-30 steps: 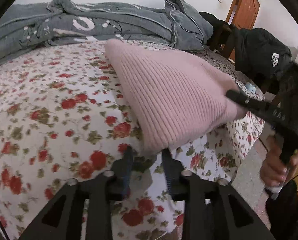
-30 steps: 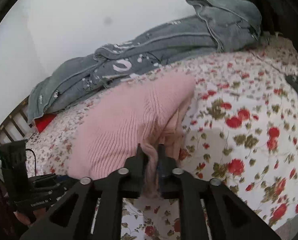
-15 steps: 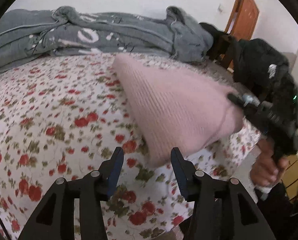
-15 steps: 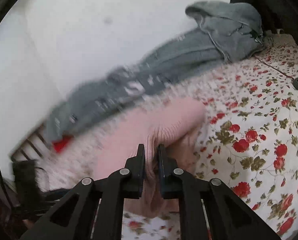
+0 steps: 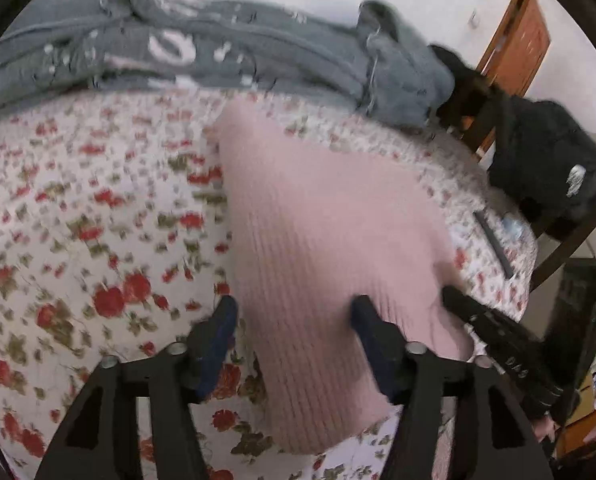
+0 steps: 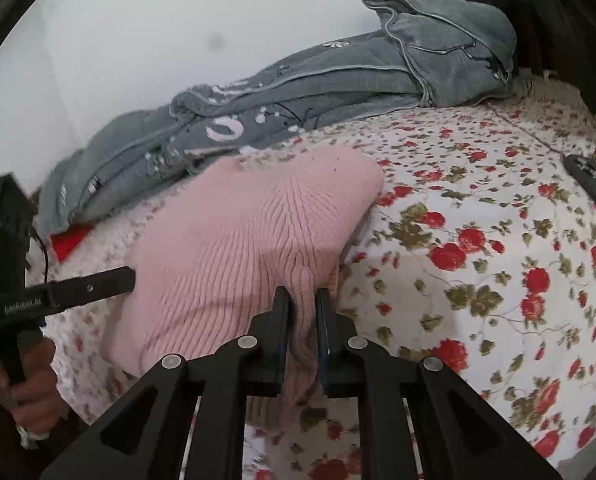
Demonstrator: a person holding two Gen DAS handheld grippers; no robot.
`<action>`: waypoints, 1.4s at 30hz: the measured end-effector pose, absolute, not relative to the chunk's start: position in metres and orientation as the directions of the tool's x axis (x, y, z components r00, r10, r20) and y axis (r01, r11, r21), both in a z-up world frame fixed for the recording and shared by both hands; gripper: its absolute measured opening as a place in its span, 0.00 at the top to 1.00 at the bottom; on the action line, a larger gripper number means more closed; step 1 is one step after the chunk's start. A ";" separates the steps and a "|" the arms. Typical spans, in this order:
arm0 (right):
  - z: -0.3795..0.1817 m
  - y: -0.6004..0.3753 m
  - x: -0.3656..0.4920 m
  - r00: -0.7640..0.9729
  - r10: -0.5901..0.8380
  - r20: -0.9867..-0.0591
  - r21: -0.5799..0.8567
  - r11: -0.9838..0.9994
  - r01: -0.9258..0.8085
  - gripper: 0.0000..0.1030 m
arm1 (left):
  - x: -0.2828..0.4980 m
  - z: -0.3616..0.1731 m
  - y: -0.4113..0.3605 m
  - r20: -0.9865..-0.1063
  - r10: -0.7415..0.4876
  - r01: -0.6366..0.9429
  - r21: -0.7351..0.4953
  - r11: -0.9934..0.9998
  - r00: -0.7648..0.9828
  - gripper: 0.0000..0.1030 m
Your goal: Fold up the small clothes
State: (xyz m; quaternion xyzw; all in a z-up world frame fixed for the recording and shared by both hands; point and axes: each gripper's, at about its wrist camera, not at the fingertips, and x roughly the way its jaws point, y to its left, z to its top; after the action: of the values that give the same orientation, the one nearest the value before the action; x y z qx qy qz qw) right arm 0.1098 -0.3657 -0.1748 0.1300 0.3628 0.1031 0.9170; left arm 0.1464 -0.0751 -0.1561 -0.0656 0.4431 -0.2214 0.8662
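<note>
A folded pink knit sweater point(image 5: 318, 240) lies on the floral bed sheet point(image 5: 78, 220). My left gripper point(image 5: 294, 314) hovers at its near edge with jaws opening. The knit lies between the fingers, but the pads do not press on it. My right gripper point(image 6: 302, 304) is shut on a pinched fold of the sweater point(image 6: 250, 232) at its near corner. From the left wrist view the right gripper point(image 5: 450, 296) sits at the sweater's right corner. One of the left gripper's fingers point(image 6: 98, 282) reaches in at the sweater's left side, held by a hand point(image 6: 26, 384).
A rumpled grey quilt point(image 5: 238, 56) point(image 6: 298, 92) runs along the wall at the back. A black jacket point(image 5: 546, 168) hangs on a chair past the bed's right edge, by a wooden door point(image 5: 514, 44). A dark bar point(image 5: 494, 244) point(image 6: 594, 184) lies on the sheet. A red item point(image 6: 72, 240) shows at the far left.
The left gripper's jaws have spread wider and it has shifted right, so the sweater's edge now lies between its fingers. The right gripper keeps its pinch and has sunk slightly.
</note>
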 end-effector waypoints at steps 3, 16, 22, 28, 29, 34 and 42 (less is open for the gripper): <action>-0.170 -0.363 0.109 0.701 0.270 -0.660 0.266 0.957 -0.118 0.88 | 0.144 -0.158 -0.076 -0.742 -0.448 0.343 -0.306 0.888 0.499 0.39; -0.152 -0.379 0.182 0.611 0.410 -0.677 0.446 0.889 -0.101 0.38 | 0.219 -0.147 -0.052 -0.711 -0.550 0.276 -0.476 0.835 0.437 0.42; -0.179 -0.380 0.196 0.555 0.451 -0.700 0.492 0.866 -0.083 0.31 | 0.232 -0.167 -0.062 -0.724 -0.566 0.287 -0.488 0.825 0.394 0.40; -0.182 -0.372 0.208 0.543 0.451 -0.708 0.477 0.873 -0.103 0.31 | 0.239 -0.169 -0.069 -0.733 -0.556 0.296 -0.472 0.831 0.391 0.48; -0.183 -0.372 0.209 0.542 0.454 -0.707 0.479 0.872 -0.105 0.31 | 0.238 -0.168 -0.069 -0.734 -0.551 0.299 -0.464 0.834 0.396 0.51; -0.181 -0.367 0.217 0.536 0.502 -0.679 0.529 0.840 -0.117 0.53 | 0.236 -0.160 -0.070 -0.725 -0.542 0.317 -0.441 0.839 0.426 0.61; -0.148 -0.350 0.209 0.619 0.441 -0.650 0.456 0.878 -0.147 0.69 | 0.236 -0.139 -0.060 -0.689 -0.554 0.351 -0.430 0.832 0.467 0.65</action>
State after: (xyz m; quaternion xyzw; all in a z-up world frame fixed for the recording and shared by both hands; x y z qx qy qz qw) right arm 0.2093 -0.3495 -0.1477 0.1826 0.4035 0.1669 0.8809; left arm 0.2359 -0.0599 -0.1388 -0.1146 0.4420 -0.2666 0.8488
